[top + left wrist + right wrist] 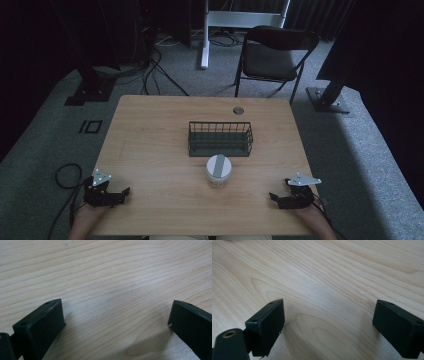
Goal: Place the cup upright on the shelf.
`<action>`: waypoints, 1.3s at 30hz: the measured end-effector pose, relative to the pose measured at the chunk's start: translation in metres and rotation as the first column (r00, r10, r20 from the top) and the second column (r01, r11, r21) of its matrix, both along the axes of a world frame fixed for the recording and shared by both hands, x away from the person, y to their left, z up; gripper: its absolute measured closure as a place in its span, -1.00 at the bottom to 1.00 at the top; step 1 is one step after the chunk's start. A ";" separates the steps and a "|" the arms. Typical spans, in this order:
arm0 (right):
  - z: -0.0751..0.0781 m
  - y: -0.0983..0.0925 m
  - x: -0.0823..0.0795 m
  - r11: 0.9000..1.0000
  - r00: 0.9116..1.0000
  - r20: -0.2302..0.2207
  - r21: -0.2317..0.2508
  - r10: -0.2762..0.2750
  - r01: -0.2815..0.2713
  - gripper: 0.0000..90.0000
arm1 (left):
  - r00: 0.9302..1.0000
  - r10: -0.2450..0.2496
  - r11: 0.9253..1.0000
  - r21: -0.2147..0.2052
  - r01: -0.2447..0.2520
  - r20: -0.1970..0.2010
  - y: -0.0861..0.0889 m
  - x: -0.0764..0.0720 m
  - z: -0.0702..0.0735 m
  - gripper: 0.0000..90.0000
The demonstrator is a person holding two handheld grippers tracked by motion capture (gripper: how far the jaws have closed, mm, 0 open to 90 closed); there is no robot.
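We see a dim, slightly soft high view: the room's edges sink into near black, while the wooden table (160, 145) catches muted light. Both gripper views are brighter and sharp on the grain, with soft shadows beneath the jaws.

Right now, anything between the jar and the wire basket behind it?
Nothing visible. The jar stands just in front of the wire basket, with bare table between them. Both grippers, left and right, rest open at the near corners, apart from both.
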State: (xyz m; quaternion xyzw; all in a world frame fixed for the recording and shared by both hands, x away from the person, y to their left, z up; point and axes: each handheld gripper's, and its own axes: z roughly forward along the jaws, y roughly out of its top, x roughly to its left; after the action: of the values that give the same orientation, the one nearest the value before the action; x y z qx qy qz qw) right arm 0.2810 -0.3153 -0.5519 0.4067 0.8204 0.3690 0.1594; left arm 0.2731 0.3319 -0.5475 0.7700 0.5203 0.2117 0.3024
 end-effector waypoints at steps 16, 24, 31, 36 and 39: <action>0.000 0.003 -0.001 1.000 1.000 0.010 -0.031 -0.004 0.004 -0.77 | 1.000 0.000 1.000 0.000 0.000 0.000 0.000 0.000 0.000 -0.99; 0.000 0.003 -0.001 1.000 1.000 0.007 -0.027 -0.006 0.006 -0.77 | 1.000 0.000 1.000 0.000 0.000 0.000 0.000 0.000 0.000 -0.99; 0.002 0.006 -0.001 1.000 1.000 -0.008 -0.023 -0.009 0.009 -0.77 | 1.000 0.000 1.000 0.000 0.000 0.000 0.000 0.000 0.000 -0.99; 0.003 0.015 0.003 1.000 1.000 -0.015 -0.029 0.009 -0.009 -0.77 | 1.000 0.000 1.000 0.000 0.000 0.000 0.000 0.000 0.000 -0.99; 0.004 0.019 0.004 1.000 1.000 -0.018 -0.014 0.019 -0.019 -0.77 | 1.000 0.000 1.000 0.000 0.000 0.000 0.000 0.000 0.000 -0.99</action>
State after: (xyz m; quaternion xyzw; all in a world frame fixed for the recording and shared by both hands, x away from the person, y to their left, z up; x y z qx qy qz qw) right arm 0.2851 -0.2966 -0.5482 0.4011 0.8282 0.3608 0.1515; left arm 0.2731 0.3319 -0.5475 0.7700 0.5205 0.2115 0.3025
